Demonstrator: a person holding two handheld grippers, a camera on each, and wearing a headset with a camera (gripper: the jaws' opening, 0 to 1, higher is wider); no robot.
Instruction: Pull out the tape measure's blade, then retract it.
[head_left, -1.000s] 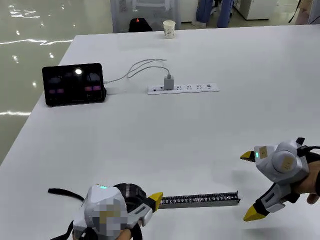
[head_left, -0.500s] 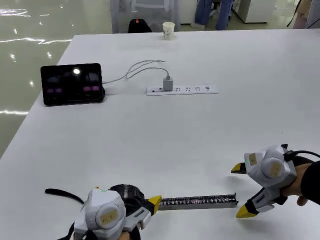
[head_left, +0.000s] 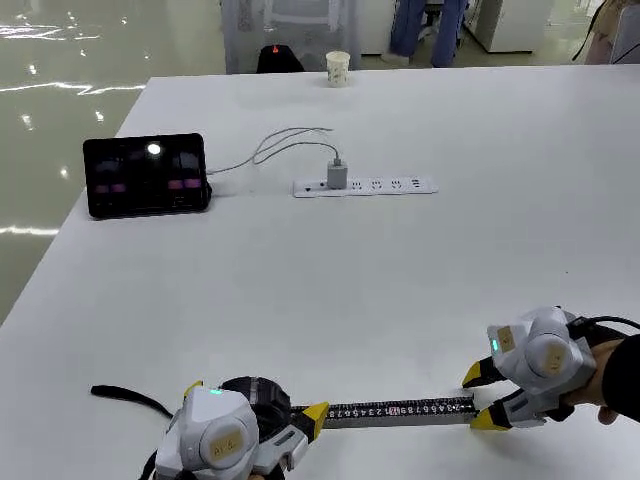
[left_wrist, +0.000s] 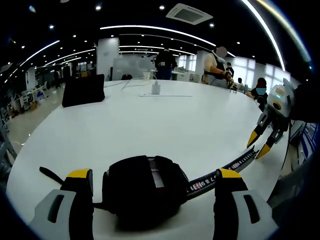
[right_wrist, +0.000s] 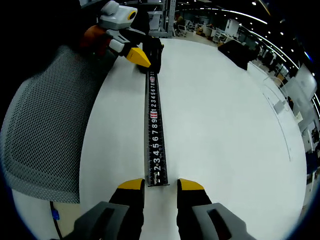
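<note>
At the left, our left hand-held gripper (head_left: 252, 399) brackets the tape measure (left_wrist: 145, 187), jaws spread wide; whether they press it we cannot tell; its blade (head_left: 400, 408) lies drawn out flat across the desk (head_left: 400, 270) to our right hand-held gripper (head_left: 477, 398), whose jaws stand slightly apart about the tip, gripping nothing; we judge retraction comes next: pinch the tip, guide it leftward; the desk's near edge is close, with open room rightward.

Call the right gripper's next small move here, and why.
Probably close the right gripper on the tip of the blade. Its jaws stand open, one on each side of that end, which lies flat on the table, unpinched. The left gripper flanks the tape measure case at the other end, so a grip at the tip would give control for the retract.
</note>
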